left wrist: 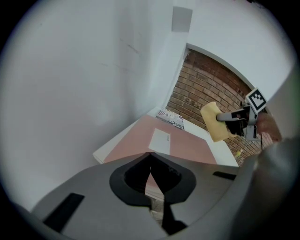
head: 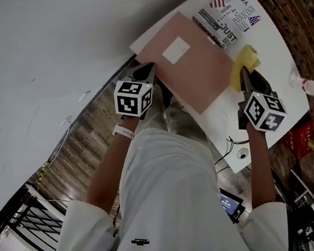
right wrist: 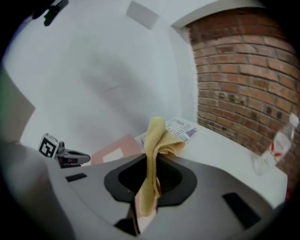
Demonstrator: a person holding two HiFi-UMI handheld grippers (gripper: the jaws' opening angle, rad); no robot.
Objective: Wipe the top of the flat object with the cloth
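Recorder: Cloth (head: 245,59), position?

Observer: Yellow and bunched, pinched in the right gripper (head: 244,75). Both jaws are pressed onto it, and in the right gripper view a tail hangs down between them. From the head view it sits over the right edge of the flat object (head: 189,64). The left gripper view shows it raised in the air, off the surface.

Recorder: Flat object?

Observer: Pink, thin and rectangular, with a white label (head: 176,49) toward its far end. It lies on the white table (head: 281,74). Its far corner overlaps a printed sheet (head: 231,14) with flag marks.

Recorder: Left gripper (head: 147,69)?

Observer: At the pink object's left edge, near the corner closest to the person. The jaws are together, with their tips meeting at that edge. In the left gripper view a pink strip shows between them, so I read it as clamped on the edge.

Recorder: Other items?

Observer: A clear plastic bottle (head: 310,87) sits at the table's right side, well apart from the cloth. There is a brick wall (right wrist: 243,70) to the right of the table and a plain white wall behind it. A wood floor (head: 84,144) shows at lower left.
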